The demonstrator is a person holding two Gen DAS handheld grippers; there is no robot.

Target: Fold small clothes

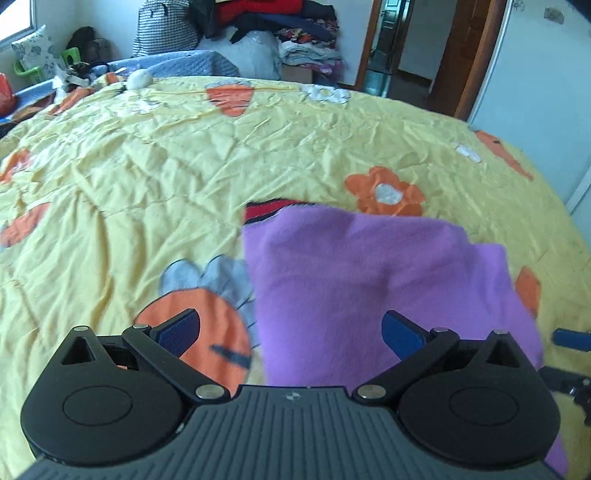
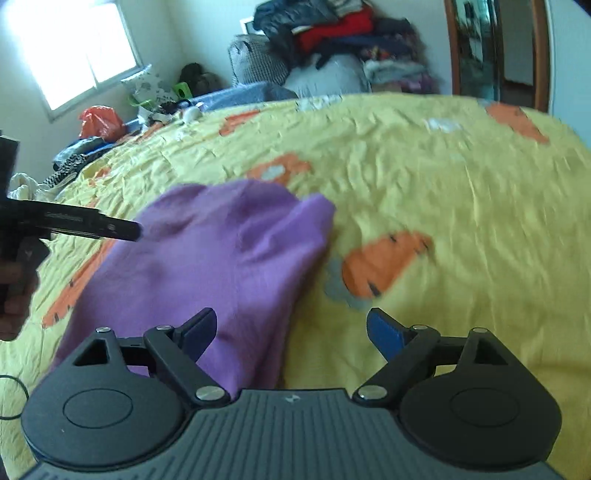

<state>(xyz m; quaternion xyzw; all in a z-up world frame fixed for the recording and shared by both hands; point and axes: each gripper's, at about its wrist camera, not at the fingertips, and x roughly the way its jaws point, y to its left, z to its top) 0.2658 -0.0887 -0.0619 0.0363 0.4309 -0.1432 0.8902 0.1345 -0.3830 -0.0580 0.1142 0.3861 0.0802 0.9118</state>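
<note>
Fingers of both tools stand wide apart and hold nothing. Nearest the left wrist camera, the left gripper (image 1: 291,332) hovers low over the near edge of the soft purple fleece garment (image 1: 369,280), one blue pad above the orange carrot print, the other above the purple cloth; whether either pad touches the fabric cannot be told. The right gripper (image 2: 291,332) hangs just as low, its left pad over the purple garment's (image 2: 221,258) near right part and its right pad over bare bedding.

As a judgement of progress: the garment lies on the yellow quilted bedspread with orange and white flower prints (image 1: 147,166) as a compact, roughly rectangular shape with layered edges, which suggests at least one fold is made. A rounded hump at its far end in the right view and a loose flap along its right side suggest it wants smoothing or one more fold. At its far left corner a red and black fabric edge (image 1: 266,210) peeks out; whether that is a trim of the same garment or another piece beneath cannot be told.

Both tools point forward across the bed, side by side and near each other, the left one's dark body showing at the left rim of the right view.

Farther off, beyond the bed, a heap of mixed dark and red clothes (image 1: 266,18) sits against the wall.
</note>
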